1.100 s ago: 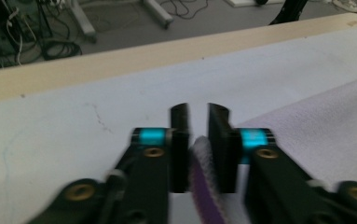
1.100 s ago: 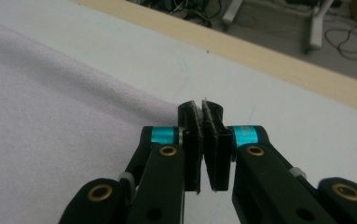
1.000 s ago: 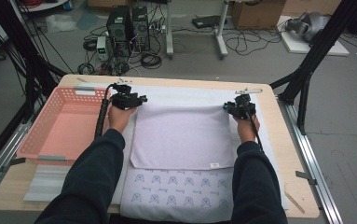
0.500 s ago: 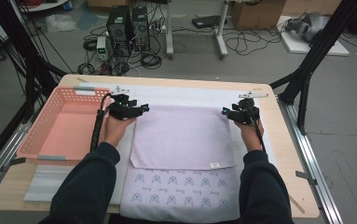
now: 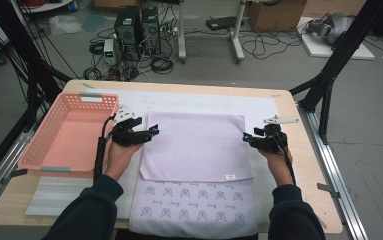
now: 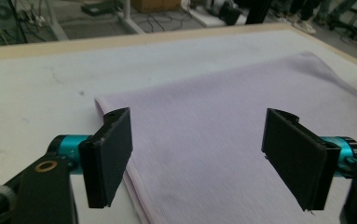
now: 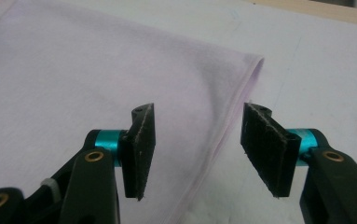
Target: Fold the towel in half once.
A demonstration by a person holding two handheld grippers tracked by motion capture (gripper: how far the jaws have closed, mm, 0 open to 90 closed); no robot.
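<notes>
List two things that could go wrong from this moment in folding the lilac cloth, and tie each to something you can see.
1. Both grippers, left gripper and right gripper, have just been opening and stand open at the side edges of the lilac cloth, nothing pinched; the fold may spring back.
2. The folded layer leaves the patterned strip uncovered near the person; another fold might come out uneven.

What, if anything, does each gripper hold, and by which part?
Nothing: the left gripper and right gripper have just been opening, jaws apart over the lilac cloth's side edges.
</notes>
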